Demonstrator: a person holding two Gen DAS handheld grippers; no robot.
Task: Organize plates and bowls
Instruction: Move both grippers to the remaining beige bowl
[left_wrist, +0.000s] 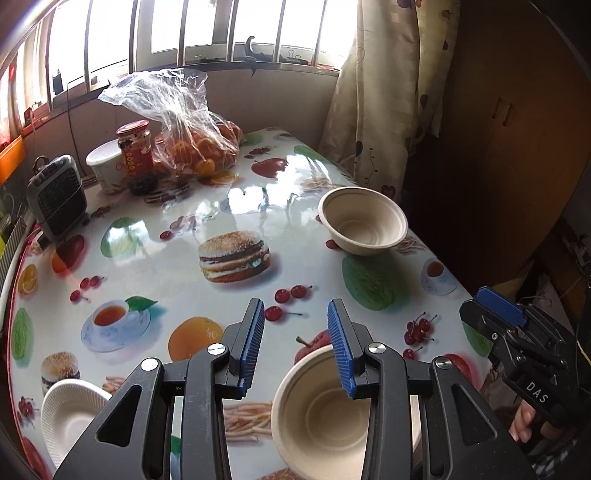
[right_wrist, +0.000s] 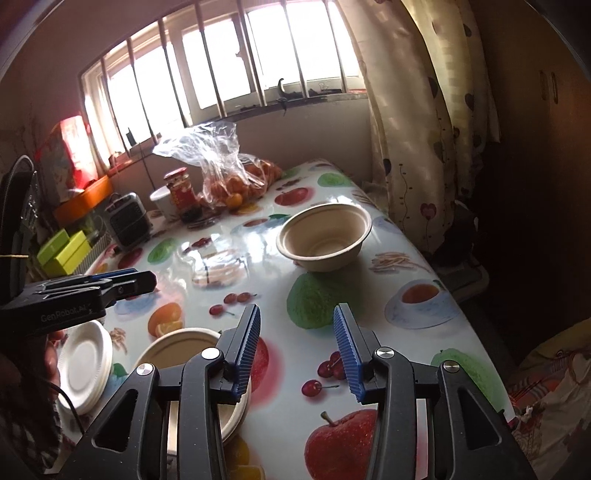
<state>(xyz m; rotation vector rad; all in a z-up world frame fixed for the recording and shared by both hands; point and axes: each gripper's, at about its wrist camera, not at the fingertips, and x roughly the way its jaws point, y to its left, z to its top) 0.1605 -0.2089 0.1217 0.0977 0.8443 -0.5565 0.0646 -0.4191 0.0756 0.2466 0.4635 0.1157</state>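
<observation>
My left gripper (left_wrist: 296, 310) hangs open over the fruit-print table (left_wrist: 236, 206), with nothing between its blue pads. Just below and right of it sits a beige bowl (left_wrist: 321, 410); in the right wrist view this near bowl (right_wrist: 181, 347) shows stacked rims. A second beige bowl (left_wrist: 364, 221) stands alone near the table's far right edge, also the bowl (right_wrist: 325, 236) ahead of my right gripper (right_wrist: 298, 314), which is open and empty above the table. White plates (right_wrist: 86, 365) are stacked at the near left, seen as a white plate (left_wrist: 70, 410) in the left wrist view.
At the back left stand a clear bag of oranges (left_wrist: 199, 144), a red-lidded jar (left_wrist: 136, 158), a white cup (left_wrist: 105, 166) and a small grey fan heater (left_wrist: 59, 195). A curtain (left_wrist: 384, 92) hangs beyond the table's right edge. A hand (left_wrist: 524, 424) holds the right gripper.
</observation>
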